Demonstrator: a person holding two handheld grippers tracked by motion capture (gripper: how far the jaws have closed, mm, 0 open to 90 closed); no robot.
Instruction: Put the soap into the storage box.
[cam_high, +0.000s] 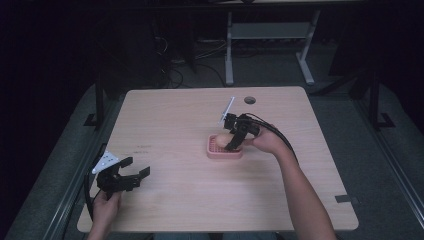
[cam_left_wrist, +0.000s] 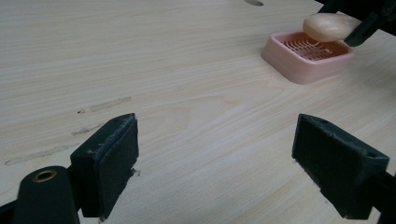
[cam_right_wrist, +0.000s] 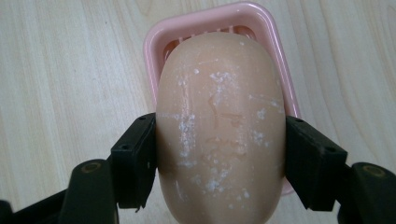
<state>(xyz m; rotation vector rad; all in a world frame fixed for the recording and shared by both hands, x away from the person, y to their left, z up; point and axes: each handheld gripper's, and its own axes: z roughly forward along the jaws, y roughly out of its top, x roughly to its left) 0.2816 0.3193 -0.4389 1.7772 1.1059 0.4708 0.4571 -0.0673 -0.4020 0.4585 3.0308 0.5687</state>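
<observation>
Over the pink soap dish (cam_right_wrist: 154, 51), apparently clear of its grid, a soap bar (cam_right_wrist: 219, 135) clamped in the right gripper (cam_right_wrist: 219, 163); left gripper (cam_left_wrist: 215, 163) wide apart.

I can read no text, label, brand or number here. The soap bar (cam_right_wrist: 219, 126) between my right fingers (cam_right_wrist: 133, 161) bears faint pressed marks, too worn to make out.

soap bar (cam_right_wrist: 219, 130): peach, oval, white-flecked | above pink slotted soap dish (cam_right_wrist: 154, 42), mid-table
</observation>
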